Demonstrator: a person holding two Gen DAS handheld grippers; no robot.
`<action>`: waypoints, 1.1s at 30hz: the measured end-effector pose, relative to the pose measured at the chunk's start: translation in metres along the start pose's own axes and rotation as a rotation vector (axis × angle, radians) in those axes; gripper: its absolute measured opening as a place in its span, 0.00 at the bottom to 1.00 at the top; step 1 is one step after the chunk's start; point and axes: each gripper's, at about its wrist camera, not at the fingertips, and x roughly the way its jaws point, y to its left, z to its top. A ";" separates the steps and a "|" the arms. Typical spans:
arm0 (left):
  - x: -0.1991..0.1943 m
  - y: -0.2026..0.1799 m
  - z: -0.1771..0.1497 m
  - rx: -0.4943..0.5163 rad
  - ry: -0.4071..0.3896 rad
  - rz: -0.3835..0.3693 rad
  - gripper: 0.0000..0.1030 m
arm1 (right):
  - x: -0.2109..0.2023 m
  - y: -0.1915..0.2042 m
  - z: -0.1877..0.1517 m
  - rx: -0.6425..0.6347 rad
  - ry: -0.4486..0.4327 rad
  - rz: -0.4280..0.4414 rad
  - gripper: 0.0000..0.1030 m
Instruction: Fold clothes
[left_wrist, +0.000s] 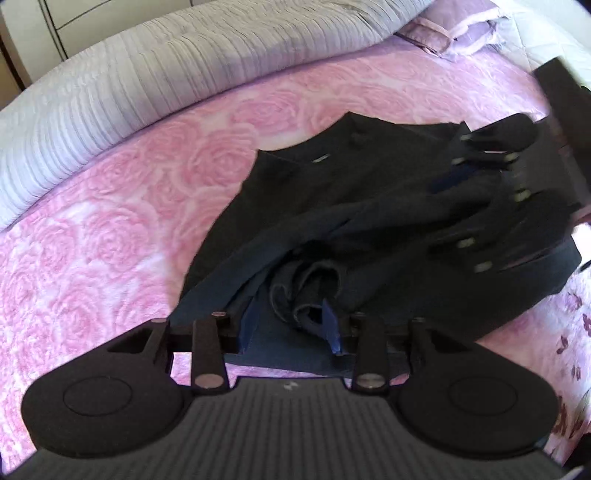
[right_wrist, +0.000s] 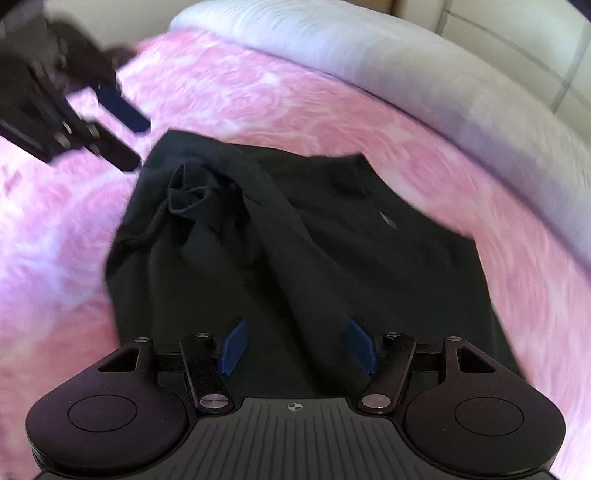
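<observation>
Pink rose-patterned bedding (left_wrist: 110, 221) is spread as the work surface, with a pale ribbed quilt (left_wrist: 147, 66) bunched along its far edge. On it a dark garment (right_wrist: 314, 229) lies partly flat, 1 part rumpled into a twisted ridge, so smoothing is judged to be needed before any fold. The left gripper (left_wrist: 288, 328) is held low at the near hem, jaws spread, cloth lying between them. The right gripper (right_wrist: 295, 343) is poised above the fabric, jaws likewise apart and nothing pinched.
</observation>
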 end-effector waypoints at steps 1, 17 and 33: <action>0.000 0.004 -0.001 -0.006 0.003 0.005 0.34 | 0.011 0.008 0.008 -0.038 0.000 -0.019 0.61; 0.053 -0.042 0.038 0.409 -0.063 -0.016 0.35 | -0.113 -0.092 -0.038 0.333 -0.033 -0.051 0.07; 0.069 -0.151 0.072 0.609 -0.120 -0.204 0.39 | -0.141 -0.138 -0.138 0.916 0.107 -0.378 0.48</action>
